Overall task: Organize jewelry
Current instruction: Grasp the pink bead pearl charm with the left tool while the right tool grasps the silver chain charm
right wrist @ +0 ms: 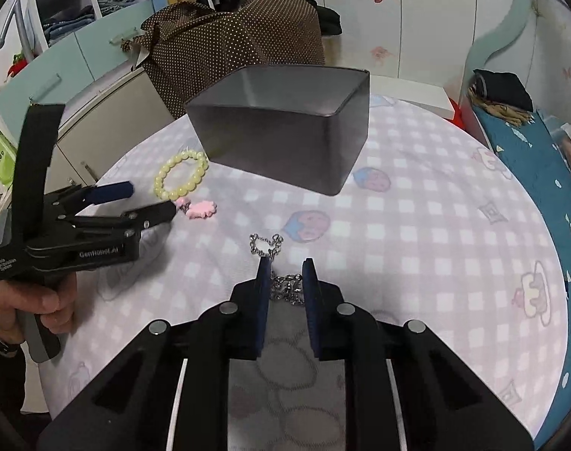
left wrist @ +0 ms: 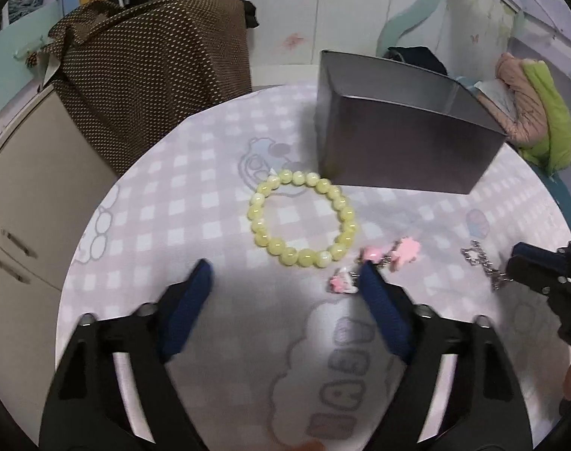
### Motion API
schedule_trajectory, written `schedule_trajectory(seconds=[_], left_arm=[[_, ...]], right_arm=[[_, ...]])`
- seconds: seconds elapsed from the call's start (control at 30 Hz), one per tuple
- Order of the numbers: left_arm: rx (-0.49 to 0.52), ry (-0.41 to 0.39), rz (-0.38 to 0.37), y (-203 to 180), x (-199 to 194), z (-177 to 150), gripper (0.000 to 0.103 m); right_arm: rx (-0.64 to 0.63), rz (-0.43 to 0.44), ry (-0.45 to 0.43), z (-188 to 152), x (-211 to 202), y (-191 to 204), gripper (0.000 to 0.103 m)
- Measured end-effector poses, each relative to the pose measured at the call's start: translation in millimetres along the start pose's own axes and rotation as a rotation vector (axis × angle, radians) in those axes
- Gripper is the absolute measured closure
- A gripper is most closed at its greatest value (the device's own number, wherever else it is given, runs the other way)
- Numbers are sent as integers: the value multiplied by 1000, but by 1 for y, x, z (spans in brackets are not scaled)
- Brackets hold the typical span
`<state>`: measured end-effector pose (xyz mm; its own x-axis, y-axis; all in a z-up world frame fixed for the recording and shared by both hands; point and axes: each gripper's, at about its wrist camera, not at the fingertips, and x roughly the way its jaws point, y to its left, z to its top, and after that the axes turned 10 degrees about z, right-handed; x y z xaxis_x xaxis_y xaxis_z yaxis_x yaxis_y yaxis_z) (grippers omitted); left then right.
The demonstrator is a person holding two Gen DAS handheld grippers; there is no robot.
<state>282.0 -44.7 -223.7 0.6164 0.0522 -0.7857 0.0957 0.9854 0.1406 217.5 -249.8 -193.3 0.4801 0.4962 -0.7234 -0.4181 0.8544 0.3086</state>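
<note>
The open dark grey metal box [right wrist: 285, 127] shows nothing visible inside; sorting appears barely begun. In front of the box lie the pale yellow bead bracelet [left wrist: 302, 218], pink flower charm piece [left wrist: 394, 257] and silver chain [right wrist: 272, 263]. The right gripper [right wrist: 285, 274], angled downward, is clenched on the chain. The left gripper [left wrist: 285, 274], also angled down, stands parted, one finger against the pink piece, gripping nothing.

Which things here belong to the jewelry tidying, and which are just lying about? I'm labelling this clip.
Belongs to the job:
bead bracelet
pink charms
silver chain
grey tin
left gripper
right gripper

Just lying about:
dotted bag
green and pink clothes
cabinet
</note>
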Motion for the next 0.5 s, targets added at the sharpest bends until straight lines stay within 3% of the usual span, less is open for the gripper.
schedule_trajectory(seconds=[0.2,0.27,0.33,0.5], left_arm=[[7,-4,-46,6,-8,-4,80],[-17,5,-81,13,-10,-6,88],[-56,15,-132,24,-12,-9,89],[-57,-2,-140,32,-24,-15,89]], right_arm=[[10,29,-12,0,-7,2,87],[10,39,-21,2,-11,4,87],[2,42,-32,5,-16,7,87],[-3,67,-67,18,-30,12,87]])
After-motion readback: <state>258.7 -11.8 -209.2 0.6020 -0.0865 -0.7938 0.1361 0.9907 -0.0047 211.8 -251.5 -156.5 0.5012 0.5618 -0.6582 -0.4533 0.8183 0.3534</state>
